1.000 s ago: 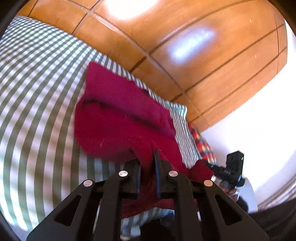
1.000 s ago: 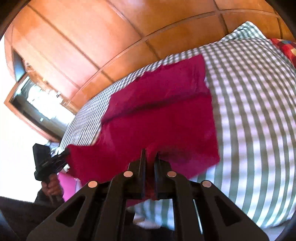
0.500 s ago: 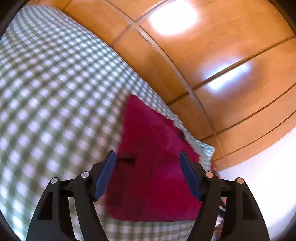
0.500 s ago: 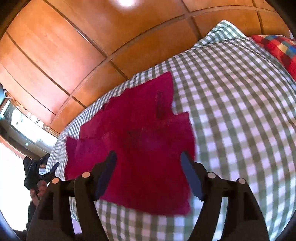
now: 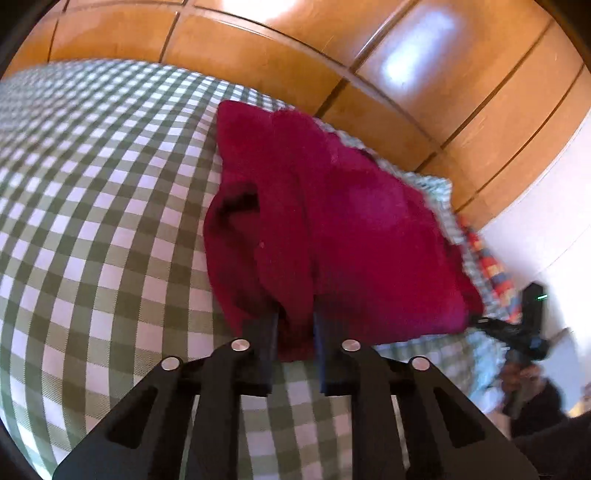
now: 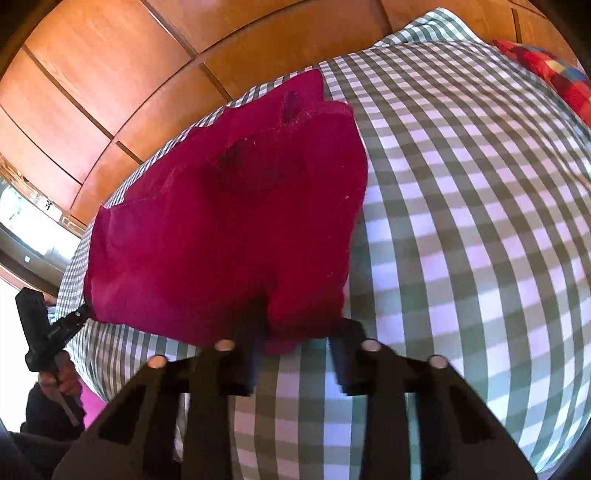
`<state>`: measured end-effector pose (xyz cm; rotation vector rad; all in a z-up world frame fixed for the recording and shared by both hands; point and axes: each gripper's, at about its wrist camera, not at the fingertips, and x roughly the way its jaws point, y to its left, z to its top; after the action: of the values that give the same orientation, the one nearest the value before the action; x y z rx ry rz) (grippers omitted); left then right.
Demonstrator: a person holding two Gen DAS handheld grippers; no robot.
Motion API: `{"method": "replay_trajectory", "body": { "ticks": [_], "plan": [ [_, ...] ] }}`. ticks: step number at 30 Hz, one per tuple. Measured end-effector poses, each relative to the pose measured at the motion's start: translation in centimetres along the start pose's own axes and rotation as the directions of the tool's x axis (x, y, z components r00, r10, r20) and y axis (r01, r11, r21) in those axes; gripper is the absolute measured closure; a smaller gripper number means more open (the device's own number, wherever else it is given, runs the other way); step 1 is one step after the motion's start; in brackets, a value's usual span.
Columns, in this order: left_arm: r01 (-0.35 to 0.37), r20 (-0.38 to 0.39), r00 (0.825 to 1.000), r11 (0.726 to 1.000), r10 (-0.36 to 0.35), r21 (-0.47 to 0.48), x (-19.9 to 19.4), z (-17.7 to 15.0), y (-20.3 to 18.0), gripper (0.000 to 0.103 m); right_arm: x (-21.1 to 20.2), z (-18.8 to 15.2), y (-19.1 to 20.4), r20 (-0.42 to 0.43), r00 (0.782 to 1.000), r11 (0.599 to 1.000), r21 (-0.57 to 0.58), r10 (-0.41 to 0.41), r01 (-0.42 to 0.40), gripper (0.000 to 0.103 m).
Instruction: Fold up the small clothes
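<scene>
A bed covered with a green-and-white checked sheet (image 5: 92,229) carries everything. A dark red garment (image 5: 351,221) lies on the sheet, partly folded in layers, its far corner close to the wooden wall behind the bed. A checked pillow (image 6: 436,26) rests at the bed's far right end, and a cushion in red, blue and yellow squares (image 6: 550,74) lies just beside it.

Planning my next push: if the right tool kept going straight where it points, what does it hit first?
The near edge of the red garment, which already sits between the right tool's jaws; right beneath it, the checkered bedcover.
</scene>
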<state>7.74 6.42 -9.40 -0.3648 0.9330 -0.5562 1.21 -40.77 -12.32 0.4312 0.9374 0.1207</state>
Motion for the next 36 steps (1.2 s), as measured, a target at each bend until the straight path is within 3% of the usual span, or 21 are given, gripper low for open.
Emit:
{"method": "replay_trajectory", "body": {
  "ticks": [4,7,11,14,15,18,19,20,24,28,30,31,32,36],
  "plan": [
    [0.080,0.011,0.997,0.995,-0.081,0.062,-3.4,-1.0,-0.1,0.094,-1.5,-0.3,0.0,0.011,1.000,0.999,-0.037,0.001,-0.001,0.085],
    [0.098,-0.046,0.995,0.992,-0.094,0.082,-4.7,-3.8,-0.5,0.095,-2.8,-1.9,-0.3,-0.019,1.000,0.997,-0.074,-0.025,0.023,0.085],
    [0.110,-0.132,0.986,0.993,-0.103,0.040,-5.5,-8.7,0.3,0.095,-4.0,-4.9,-1.0,-0.079,0.996,0.996,-0.085,-0.040,0.033,0.085],
    [0.117,-0.126,0.985,0.993,-0.118,-0.012,-6.6,-10.5,0.7,0.094,-4.3,-6.4,-0.8,-0.113,0.993,0.994,-0.108,-0.041,0.028,0.083],
    [0.110,-0.117,0.987,0.994,-0.112,-0.021,-6.9,-10.5,0.6,0.093,-4.5,-6.4,-1.1,-0.108,0.993,0.995,-0.095,-0.042,0.031,0.080],
    [0.099,-0.059,0.993,0.995,-0.100,-0.023,-7.9,-9.1,0.3,0.062,-5.4,-5.6,-2.2,-0.058,0.998,0.998,-0.049,-0.034,0.032,0.048],
    [0.107,-0.024,0.994,0.994,-0.108,-0.039,-8.2,-8.1,0.5,0.046,-5.7,-4.9,-2.6,-0.031,0.999,0.999,-0.027,-0.038,0.037,0.039],
    [0.115,0.002,0.993,0.992,-0.115,-0.053,-8.3,-7.4,0.7,0.039,-5.9,-4.2,-2.8,-0.012,0.999,0.999,-0.017,-0.038,0.037,0.039],
    [0.107,0.059,0.993,0.991,-0.102,-0.084,-6.7,-3.8,0.7,0.039,-4.8,-1.4,-3.0,0.023,0.999,0.999,0.002,-0.046,0.046,0.039],
    [0.092,0.020,0.996,0.993,-0.090,-0.075,-2.7,-1.6,-0.5,0.039,-1.9,1.1,-3.6,0.007,0.998,0.997,0.046,-0.055,0.055,0.045],
    [0.103,-0.011,0.995,0.994,-0.104,-0.040,-1.2,-1.1,-1.3,0.066,-1.0,1.8,-3.0,-0.008,0.998,0.997,0.022,-0.067,0.067,0.066],
    [0.080,-0.026,0.996,0.997,-0.080,-0.009,-0.9,-1.1,-2.0,0.093,-1.0,1.9,-2.6,-0.010,0.997,0.997,0.002,-0.073,0.073,0.081],
    [0.055,-0.023,0.998,0.998,-0.054,0.033,-1.0,-1.3,-2.7,0.094,-1.3,2.0,-2.1,-0.003,0.997,0.997,-0.022,-0.074,0.074,0.092],
    [0.105,0.043,0.993,0.992,-0.108,0.070,-4.2,-1.9,-3.2,0.096,-4.8,1.9,0.8,0.075,0.996,0.990,-0.129,-0.039,0.049,0.094]
  ]
}}
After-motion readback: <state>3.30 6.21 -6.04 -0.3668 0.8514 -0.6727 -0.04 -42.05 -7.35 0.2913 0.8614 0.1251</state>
